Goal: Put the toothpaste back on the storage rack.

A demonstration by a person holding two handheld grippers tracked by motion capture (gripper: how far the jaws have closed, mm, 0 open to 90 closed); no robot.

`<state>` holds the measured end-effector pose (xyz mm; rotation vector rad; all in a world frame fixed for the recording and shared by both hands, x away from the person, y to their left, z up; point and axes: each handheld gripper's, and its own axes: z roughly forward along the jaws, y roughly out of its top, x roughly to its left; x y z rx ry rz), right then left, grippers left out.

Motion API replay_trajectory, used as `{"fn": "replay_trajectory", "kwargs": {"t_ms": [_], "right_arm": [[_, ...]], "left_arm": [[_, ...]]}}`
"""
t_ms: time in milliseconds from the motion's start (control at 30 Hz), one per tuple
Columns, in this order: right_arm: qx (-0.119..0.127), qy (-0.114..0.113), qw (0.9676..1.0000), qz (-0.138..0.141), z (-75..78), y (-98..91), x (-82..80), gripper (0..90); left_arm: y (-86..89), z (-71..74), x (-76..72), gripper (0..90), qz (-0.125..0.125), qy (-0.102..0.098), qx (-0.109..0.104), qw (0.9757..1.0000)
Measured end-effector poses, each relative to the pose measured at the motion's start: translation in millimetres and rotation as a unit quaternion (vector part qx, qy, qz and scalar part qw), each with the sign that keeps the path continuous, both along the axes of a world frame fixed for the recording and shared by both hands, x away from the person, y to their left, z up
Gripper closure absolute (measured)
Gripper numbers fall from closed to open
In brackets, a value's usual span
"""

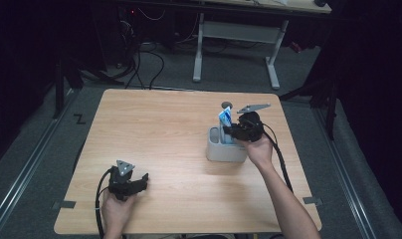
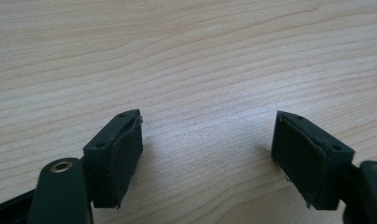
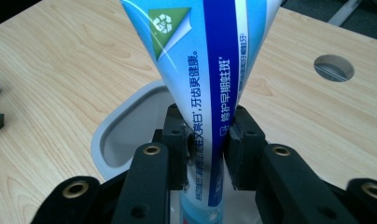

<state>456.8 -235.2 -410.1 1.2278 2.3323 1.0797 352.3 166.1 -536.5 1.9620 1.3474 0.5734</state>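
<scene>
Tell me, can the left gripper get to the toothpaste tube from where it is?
Probably not yet. The left gripper sits open at the table's near edge, far from the toothpaste tube, which the right gripper clamps over the grey holder. Bare tabletop lies between.

The wooden table point(image 1: 159, 144) is evenly lit from above while the surroundings are left in darkness. Soft shadows are cast beneath the black pads point(image 2: 126, 158). The near toothpaste tube point(image 3: 210, 93) is rendered slightly blurred.

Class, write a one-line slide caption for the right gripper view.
Right gripper clamps a blue toothpaste tube upright above a grey holder.
</scene>
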Motion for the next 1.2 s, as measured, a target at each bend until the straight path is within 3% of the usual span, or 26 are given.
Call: {"fn": "replay_trajectory", "kwargs": {"t_ms": [67,200,433,900,1200], "right_arm": [[0.013,0.0,0.9999,-0.004,-1.5,-2.4,-0.8,71.2],[0.014,-0.002,0.9999,-0.005,-1.8,-3.8,-0.9,67.9],[0.016,0.003,0.9998,-0.009,-2.8,-5.2,-1.6,51.6],[0.015,-0.033,0.9991,-0.021,9.9,-9.6,-11.0,45.2],[0.018,-0.043,0.9985,-0.027,16.7,-16.5,-15.7,44.3]], "left_arm": [[0.2,0.0,0.0,25.1,0.0,0.0,-0.001,1.0],[0.0,0.0,0.0,25.1,0.0,0.0,0.0,1.0],[-0.1,0.0,0.0,25.2,0.0,0.0,0.0,1.0],[-0.4,0.0,0.0,25.1,-0.001,0.0,0.001,1.0],[-0.6,0.0,0.0,25.1,-0.001,0.0,0.002,1.0]]}}
